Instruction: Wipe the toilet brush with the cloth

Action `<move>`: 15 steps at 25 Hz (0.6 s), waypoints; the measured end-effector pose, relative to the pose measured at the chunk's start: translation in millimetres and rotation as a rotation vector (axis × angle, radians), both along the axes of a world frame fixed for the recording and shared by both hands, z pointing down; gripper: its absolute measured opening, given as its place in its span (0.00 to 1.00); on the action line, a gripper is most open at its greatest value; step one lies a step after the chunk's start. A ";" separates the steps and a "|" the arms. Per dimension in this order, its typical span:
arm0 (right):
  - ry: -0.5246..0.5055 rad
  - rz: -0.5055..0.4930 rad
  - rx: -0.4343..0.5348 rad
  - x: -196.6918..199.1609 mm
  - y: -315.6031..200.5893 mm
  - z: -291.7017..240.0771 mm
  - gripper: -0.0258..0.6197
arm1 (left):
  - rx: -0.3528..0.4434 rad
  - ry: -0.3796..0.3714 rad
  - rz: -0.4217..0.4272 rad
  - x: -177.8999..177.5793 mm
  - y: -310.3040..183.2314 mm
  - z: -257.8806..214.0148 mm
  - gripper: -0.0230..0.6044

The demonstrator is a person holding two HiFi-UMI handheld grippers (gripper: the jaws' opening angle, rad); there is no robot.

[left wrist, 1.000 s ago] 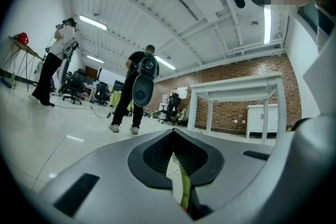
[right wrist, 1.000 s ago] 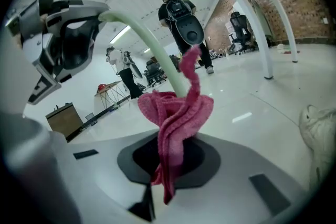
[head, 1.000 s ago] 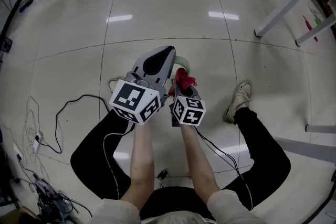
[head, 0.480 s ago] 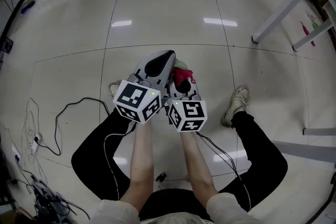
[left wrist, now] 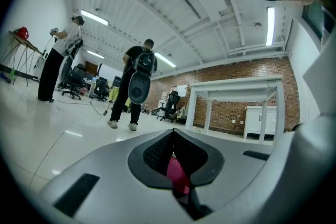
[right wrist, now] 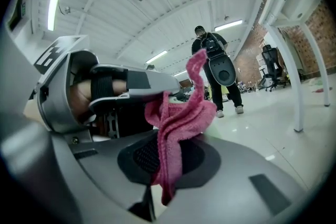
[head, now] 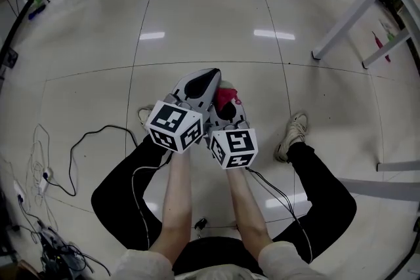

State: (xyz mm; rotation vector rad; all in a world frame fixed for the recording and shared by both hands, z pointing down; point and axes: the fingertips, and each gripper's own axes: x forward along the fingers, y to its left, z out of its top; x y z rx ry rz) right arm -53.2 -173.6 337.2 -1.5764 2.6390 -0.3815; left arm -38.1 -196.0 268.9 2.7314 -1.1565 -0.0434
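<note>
Risen since earlier: my right claw (head: pixel 226 107), pinching the cloth (head: pixel 227 96) | at 3 o'clock of my left claw (head: pixel 211 74), pressed together | both point 12 o'clock | brush unseen.

The grey left gripper (head: pixel 209 75) and the right gripper (head: pixel 228 106) are side by side over the glossy white floor (head: pixel 197 16); a pink cloth (head: pixel 227 95) is at the right jaws.

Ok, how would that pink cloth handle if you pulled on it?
Probably floppy: the pink cloth bunches in soft folds where the right gripper pinches it. Likely light, as that one pinch carries it all. Its fuzzy nap suggests it won't slip out easily.
</note>
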 end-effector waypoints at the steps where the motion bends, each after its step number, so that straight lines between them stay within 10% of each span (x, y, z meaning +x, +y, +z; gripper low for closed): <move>1: 0.006 -0.010 -0.001 -1.4 0.5 0.1 0.09 | 0.010 -0.011 -0.011 -2.0 -0.4 -0.7 0.04; 15: 0.049 0.012 0.023 45.7 129.1 -90.2 0.09 | 0.052 0.109 -0.401 -87.0 129.2 -62.4 0.04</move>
